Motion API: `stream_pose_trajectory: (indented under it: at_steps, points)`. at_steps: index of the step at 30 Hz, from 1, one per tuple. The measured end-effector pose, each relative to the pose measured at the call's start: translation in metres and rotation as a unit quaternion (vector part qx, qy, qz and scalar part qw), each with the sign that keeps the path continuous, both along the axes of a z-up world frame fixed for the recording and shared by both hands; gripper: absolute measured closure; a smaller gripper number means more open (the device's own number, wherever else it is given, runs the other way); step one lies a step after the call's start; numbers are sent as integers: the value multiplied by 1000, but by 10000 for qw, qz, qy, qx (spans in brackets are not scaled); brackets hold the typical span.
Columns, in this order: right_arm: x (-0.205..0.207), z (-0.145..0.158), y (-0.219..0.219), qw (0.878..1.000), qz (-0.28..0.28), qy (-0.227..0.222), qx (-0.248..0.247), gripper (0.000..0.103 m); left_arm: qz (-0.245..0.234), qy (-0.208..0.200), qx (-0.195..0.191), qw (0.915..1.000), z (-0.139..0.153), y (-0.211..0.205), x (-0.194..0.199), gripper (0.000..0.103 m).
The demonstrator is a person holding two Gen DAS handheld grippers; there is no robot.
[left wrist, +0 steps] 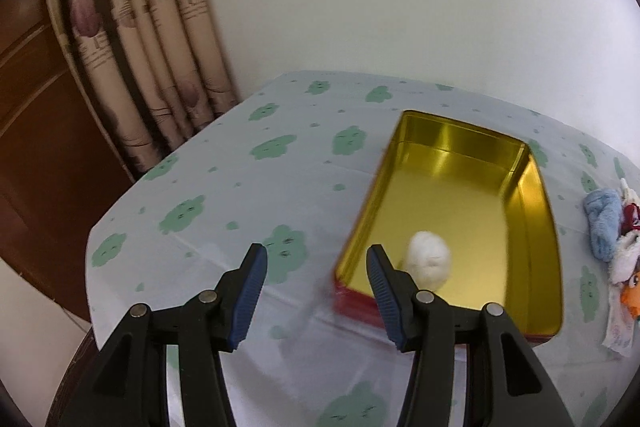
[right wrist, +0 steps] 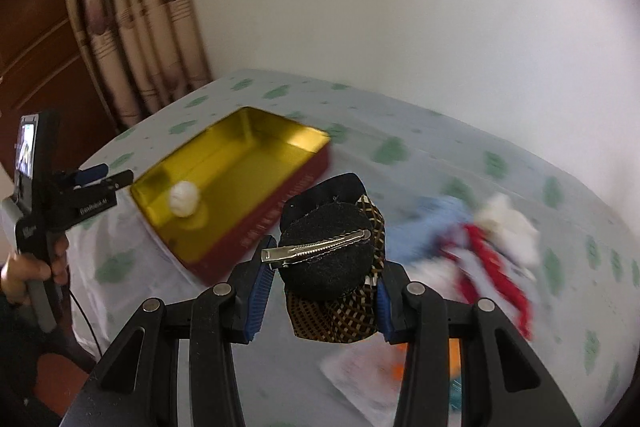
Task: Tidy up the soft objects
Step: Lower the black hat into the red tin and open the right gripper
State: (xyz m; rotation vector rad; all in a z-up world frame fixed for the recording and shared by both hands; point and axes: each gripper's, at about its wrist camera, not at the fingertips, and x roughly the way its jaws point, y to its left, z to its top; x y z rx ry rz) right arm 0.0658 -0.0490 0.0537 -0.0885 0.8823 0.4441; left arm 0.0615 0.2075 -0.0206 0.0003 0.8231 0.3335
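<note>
A red tin box with a gold inside (left wrist: pixel 536 211) (right wrist: pixel 224 163) stands on the table, and a white fluffy ball (left wrist: pixel 429 258) (right wrist: pixel 184 199) lies in its near end. My left gripper (left wrist: pixel 316 267) hangs open and empty over the tin's near-left corner. My right gripper (right wrist: pixel 324 279) is shut on a black felt hair bow with brown checked fabric and a metal clip (right wrist: pixel 332 251), held in the air to the right of the tin. A heap of soft things (right wrist: pixel 484 239) (left wrist: pixel 612 239), blue, white and red, lies on the cloth to the right.
The table wears a pale cloth with green cloud prints (left wrist: pixel 256 163). Beige curtains (left wrist: pixel 140 39) and a brown wooden door (left wrist: pixel 32 99) stand at the left, a white wall behind. A hand (right wrist: pixel 28 267) holds the left gripper's handle at the right wrist view's left edge.
</note>
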Motion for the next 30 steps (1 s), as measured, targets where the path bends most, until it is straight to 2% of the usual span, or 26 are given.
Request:
stream_pose_trajectory:
  at_steps: [6,15,20,30]
  points:
    - [29,-19,52,9992,304,255,31,63,179,76,-149,9997,-8,17,-14,50]
    - [78,-40,111,9969,581,468,-248,63,455,37,-690,9966,-14,40,-28,50]
    - [103,-58,140,9946,680,598,-501,63,497,25,-671,9965,-14,41,-28,50]
    - [121,-95,159,9906,677,976,-680,60,537,33,-841,9950,-18,46,-26,50]
